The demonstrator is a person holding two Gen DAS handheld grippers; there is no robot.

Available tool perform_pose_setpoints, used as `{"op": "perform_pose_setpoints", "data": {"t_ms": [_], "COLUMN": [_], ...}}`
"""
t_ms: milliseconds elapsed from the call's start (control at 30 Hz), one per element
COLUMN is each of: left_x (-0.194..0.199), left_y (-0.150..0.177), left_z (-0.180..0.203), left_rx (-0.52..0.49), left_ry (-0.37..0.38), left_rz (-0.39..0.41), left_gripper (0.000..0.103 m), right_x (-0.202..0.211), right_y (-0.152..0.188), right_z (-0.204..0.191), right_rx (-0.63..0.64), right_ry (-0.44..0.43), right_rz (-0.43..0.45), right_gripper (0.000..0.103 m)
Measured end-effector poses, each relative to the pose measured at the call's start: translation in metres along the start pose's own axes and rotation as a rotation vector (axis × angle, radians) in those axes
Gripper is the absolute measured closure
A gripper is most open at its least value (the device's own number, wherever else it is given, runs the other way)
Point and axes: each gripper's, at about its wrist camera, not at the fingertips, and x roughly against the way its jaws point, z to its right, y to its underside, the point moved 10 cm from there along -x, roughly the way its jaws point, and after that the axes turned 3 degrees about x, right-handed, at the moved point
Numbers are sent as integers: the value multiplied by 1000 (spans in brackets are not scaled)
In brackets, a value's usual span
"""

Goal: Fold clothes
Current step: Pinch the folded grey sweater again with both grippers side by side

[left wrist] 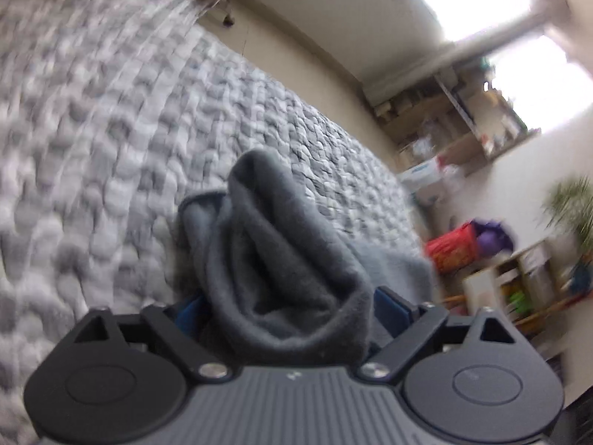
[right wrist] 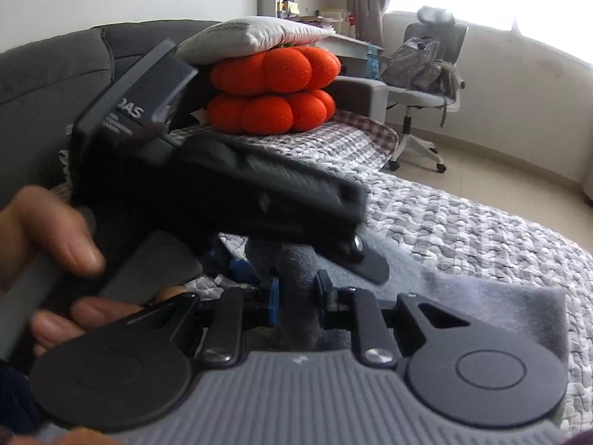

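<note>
Left gripper (left wrist: 285, 296) pinching bunched grey fleece garment (left wrist: 281, 259), lifted over quilted bed (left wrist: 111, 129). Right gripper (right wrist: 296, 296) clamped on same cloth; rest spread on bed (right wrist: 500, 304). Risk: thick bunch slips, fold skews.

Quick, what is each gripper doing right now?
Left gripper: shut on the grey cloth, bunched between its fingers.
Right gripper: shut on the same grey cloth.
</note>
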Motion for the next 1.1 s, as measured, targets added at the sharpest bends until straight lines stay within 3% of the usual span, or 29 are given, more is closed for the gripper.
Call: {"op": "perform_pose_setpoints", "data": {"t_ms": [33, 100, 233, 367, 433, 567, 700, 800, 1033, 1100], "left_x": [-2, -5, -5, -4, -4, -7, -12, -11, -11, -12], "left_y": [-1, -2, -3, -4, -3, -2, -4, -2, -2, -2], "left_z": [3, 3, -9, -15, -14, -12, -9, -9, -10, -10], "left_rx": [-45, -74, -45, -18, -31, -23, -30, -38, -33, -33], "left_ry": [-26, -52, -54, -55, -66, -82, -84, -86, -91, -94], "left_rz": [8, 17, 7, 3, 8, 10, 11, 10, 11, 12], "left_gripper": [47, 52, 53, 53, 53, 50, 48, 47, 47, 46], "right_x": [0, 2, 21, 42, 52, 61, 47, 51, 79, 86], "right_y": [1, 8, 26, 37, 36, 39, 61, 76, 90, 95], "right_z": [0, -2, 2, 26, 53, 101, 123, 133, 159, 161], "right_rx": [0, 1, 37, 59, -55, -236, -276, -330, -637, -753], "right_ry": [-11, -35, -58, -35, -26, 77, 178, 215, 93, 21], "right_rz": [-8, -33, -105, -114, -96, -84, -202, -271, -269, -279], "right_gripper": [79, 73, 39, 39, 39, 39, 39, 32, 32, 32]}}
